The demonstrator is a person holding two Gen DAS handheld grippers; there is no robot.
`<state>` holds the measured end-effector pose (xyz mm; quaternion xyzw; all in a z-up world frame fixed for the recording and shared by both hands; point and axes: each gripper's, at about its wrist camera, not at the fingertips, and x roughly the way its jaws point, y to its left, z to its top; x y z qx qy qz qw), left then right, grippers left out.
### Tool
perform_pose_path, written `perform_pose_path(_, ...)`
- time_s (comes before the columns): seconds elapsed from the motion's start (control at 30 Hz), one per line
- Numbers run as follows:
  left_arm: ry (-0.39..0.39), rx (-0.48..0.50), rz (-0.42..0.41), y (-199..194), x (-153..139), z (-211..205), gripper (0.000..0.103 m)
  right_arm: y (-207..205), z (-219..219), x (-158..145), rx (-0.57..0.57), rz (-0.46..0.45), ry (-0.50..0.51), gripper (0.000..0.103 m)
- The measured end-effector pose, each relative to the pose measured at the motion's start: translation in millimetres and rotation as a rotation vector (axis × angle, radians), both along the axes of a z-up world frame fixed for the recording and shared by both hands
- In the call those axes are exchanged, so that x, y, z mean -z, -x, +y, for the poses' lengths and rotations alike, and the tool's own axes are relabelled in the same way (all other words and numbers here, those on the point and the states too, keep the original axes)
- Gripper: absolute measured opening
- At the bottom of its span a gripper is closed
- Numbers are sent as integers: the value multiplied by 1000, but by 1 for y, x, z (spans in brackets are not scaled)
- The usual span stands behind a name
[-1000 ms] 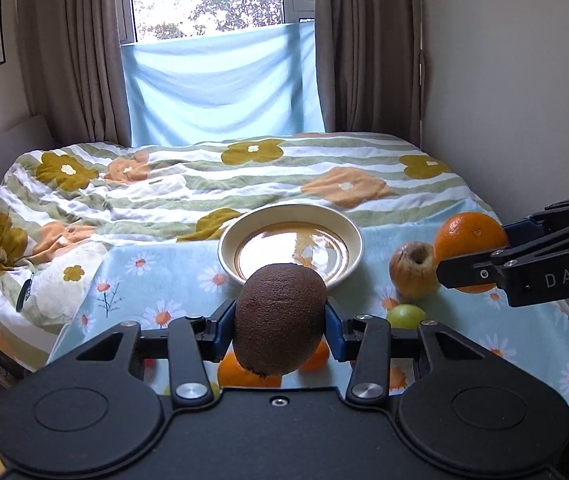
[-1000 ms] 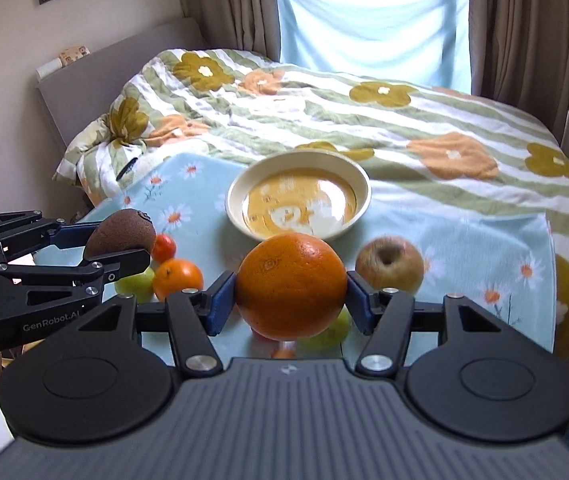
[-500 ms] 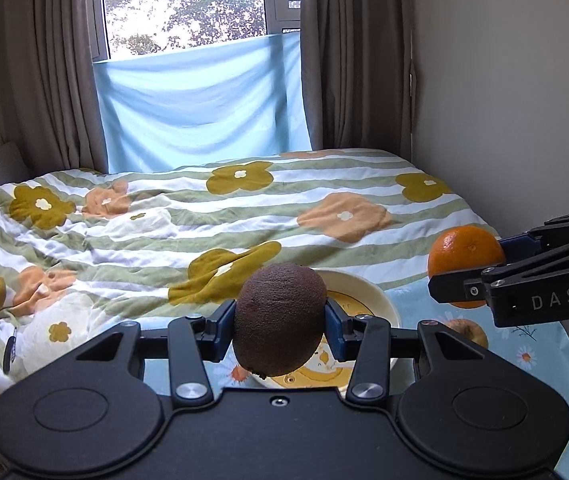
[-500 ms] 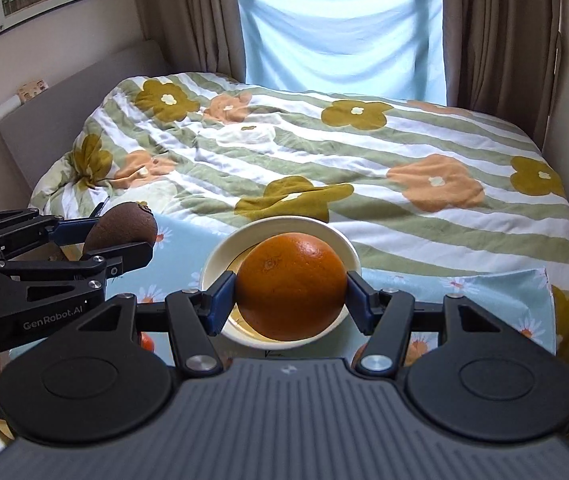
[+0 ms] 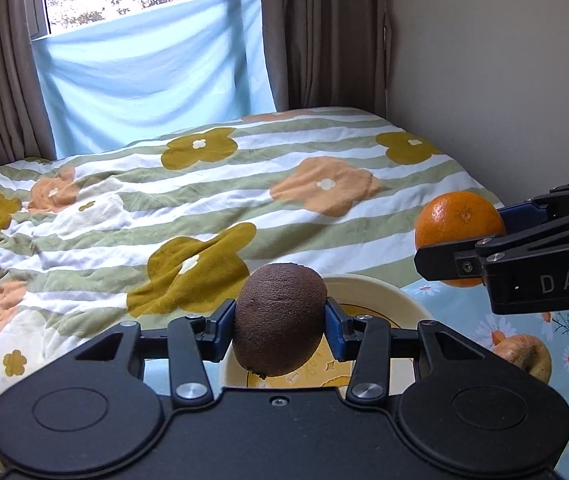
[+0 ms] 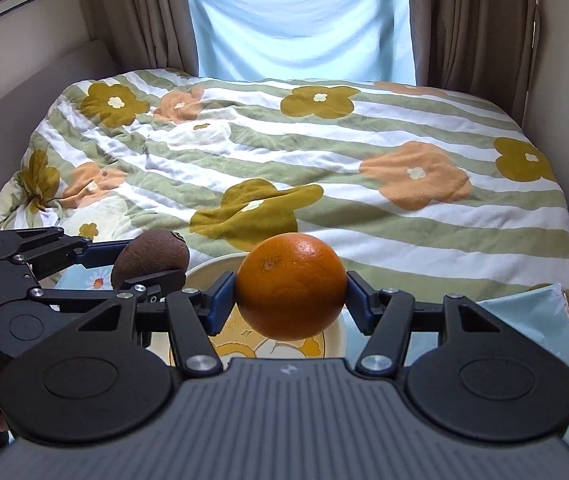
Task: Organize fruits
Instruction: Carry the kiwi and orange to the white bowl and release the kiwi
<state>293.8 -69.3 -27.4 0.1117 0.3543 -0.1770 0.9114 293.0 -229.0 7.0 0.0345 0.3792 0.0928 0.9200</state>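
Observation:
My left gripper [image 5: 280,322] is shut on a brown kiwi [image 5: 279,318] and holds it above the near rim of a cream bowl [image 5: 388,300]. My right gripper [image 6: 291,296] is shut on an orange [image 6: 291,286], also above the bowl [image 6: 336,340]. In the left wrist view the orange [image 5: 458,222] hangs at the right, above the bowl's right side. In the right wrist view the kiwi [image 6: 150,254] sits at the left, just beside the bowl's rim. A yellowish apple [image 5: 528,354] lies on the blue daisy cloth [image 5: 564,332], partly hidden by the gripper body.
The bowl stands on the blue daisy cloth at the near edge of a bed with a striped flowered duvet [image 5: 204,200]. A wall [image 5: 504,80] is close on the right. Curtains and a blue sheet [image 6: 304,20] hang at the far end.
Both grippers have moved forward over the bowl with their fruits. The fruits on the cloth have mostly dropped out of view beneath the grippers.

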Motion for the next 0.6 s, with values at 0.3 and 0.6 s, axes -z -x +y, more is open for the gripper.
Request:
perform_pose_path(0.3,-61,47,84,-44,45,-18,50,-34,-4,29,56,50,-1,73)
perform_pose_path(0.6,-76,70,119,-58,63,-29,50,-45,-7,41,86,84,3,73)
